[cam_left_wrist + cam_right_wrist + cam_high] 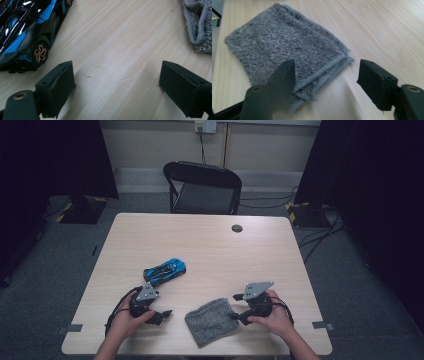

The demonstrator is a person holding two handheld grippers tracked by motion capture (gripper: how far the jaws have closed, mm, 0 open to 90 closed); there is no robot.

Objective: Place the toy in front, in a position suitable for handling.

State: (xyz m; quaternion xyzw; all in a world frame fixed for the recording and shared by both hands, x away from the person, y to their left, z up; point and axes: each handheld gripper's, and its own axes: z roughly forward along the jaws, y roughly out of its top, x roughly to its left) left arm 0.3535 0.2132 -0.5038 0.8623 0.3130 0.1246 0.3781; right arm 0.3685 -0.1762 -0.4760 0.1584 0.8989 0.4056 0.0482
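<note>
A blue and black toy car [165, 271] [22, 32] lies left of the table's middle. Near the front edge lies a folded grey fleecy cloth [212, 321] [282, 47] [198, 25]. My left gripper [161, 316] [116, 85] rests low between the car and the cloth, pointing right, open with bare wood between its jaws. My right gripper [234, 307] [327, 80] is at the cloth's right corner, pointing left and open. One jaw hangs over the cloth's edge and the other over bare wood, and neither pad presses on the cloth.
The light wooden table [210, 245] has a round dark cable hole [237, 228] near its far edge. A black folding chair [202, 187] stands behind it. Dark curtains hang at both sides, and cables lie on the floor at the right.
</note>
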